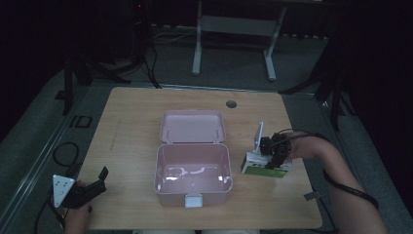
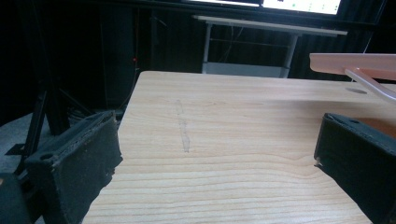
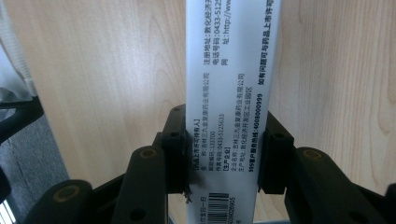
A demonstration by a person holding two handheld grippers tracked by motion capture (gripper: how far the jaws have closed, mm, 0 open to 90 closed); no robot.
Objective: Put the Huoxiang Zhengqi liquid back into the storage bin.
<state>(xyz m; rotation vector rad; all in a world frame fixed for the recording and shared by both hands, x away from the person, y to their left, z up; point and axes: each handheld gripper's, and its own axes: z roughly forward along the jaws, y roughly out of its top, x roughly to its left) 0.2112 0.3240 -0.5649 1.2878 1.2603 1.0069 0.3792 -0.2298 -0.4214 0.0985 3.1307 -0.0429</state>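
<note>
A pink plastic box (image 1: 192, 175) stands open at the table's middle, its lid (image 1: 193, 126) laid back behind it. To its right lies a white and green medicine carton (image 1: 265, 166). My right gripper (image 1: 275, 157) points down on it, and in the right gripper view its jaws are shut on the carton's (image 3: 227, 93) two long sides. My left gripper (image 1: 95, 183) hovers at the table's front left corner, its jaws wide apart with bare wood between them (image 2: 215, 154). The pink lid's edge (image 2: 355, 63) shows at the far right of the left gripper view.
The wooden table (image 1: 131, 122) has a round cable hole (image 1: 231, 104) near its back edge. A white desk frame (image 1: 234, 29) stands on the floor beyond. Black stands (image 1: 73, 73) and cables sit left and right of the table.
</note>
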